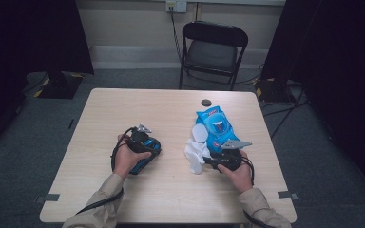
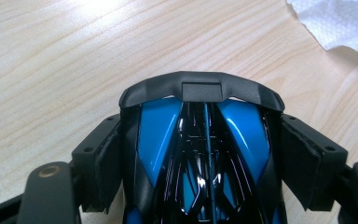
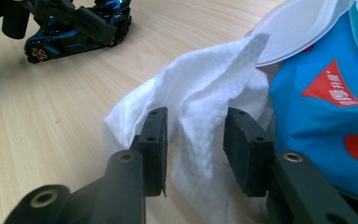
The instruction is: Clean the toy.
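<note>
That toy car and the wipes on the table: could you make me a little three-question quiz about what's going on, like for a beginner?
1. True or false: the left gripper is clamped on the blue toy car.
2. Multiple choice: what lies between the jaws of the right gripper? A) a white wipe B) a black cap C) a pen
3. Short answer: is the flip lid of the blue wipes pack open or closed?

Key
1. True: both pads press on the car's sides.
2. A: the white wipe hangs in the gap, the jaws apart and not pressing on it.
3. Open.
</note>
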`<move>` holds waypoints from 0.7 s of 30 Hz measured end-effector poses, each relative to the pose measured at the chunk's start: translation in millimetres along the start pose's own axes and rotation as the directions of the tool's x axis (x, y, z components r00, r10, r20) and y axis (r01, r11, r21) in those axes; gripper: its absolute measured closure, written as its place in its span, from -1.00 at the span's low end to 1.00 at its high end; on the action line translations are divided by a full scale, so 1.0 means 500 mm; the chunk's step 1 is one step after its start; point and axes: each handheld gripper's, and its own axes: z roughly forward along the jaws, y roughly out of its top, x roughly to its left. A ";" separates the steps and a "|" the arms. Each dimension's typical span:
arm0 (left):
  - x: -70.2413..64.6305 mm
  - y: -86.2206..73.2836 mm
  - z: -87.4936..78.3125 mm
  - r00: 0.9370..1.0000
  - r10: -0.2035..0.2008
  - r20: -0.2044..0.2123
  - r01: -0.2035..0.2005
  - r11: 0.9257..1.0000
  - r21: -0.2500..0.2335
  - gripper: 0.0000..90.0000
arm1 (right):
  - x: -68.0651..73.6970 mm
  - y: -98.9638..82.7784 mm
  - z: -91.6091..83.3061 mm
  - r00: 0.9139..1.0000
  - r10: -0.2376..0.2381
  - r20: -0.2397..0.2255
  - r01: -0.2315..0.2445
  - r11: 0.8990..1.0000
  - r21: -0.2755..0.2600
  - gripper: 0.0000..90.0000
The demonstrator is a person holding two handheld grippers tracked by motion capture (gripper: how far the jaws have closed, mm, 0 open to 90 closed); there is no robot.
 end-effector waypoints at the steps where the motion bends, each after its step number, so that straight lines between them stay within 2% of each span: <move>1: 0.000 0.000 0.000 1.000 -0.001 0.000 0.001 1.000 -0.001 -0.49 | 0.000 0.000 0.000 1.000 -0.001 0.002 0.001 1.000 0.000 0.33; 11: 0.000 0.006 -0.020 1.000 -0.007 -0.010 0.007 1.000 -0.022 -0.56 | 0.007 0.002 -0.001 1.000 -0.016 0.013 0.015 1.000 0.015 0.16; 21: -0.003 0.002 -0.054 1.000 -0.007 -0.004 0.006 0.999 -0.054 -0.59 | 0.021 0.008 -0.020 0.996 -0.072 0.043 0.070 0.996 0.052 0.00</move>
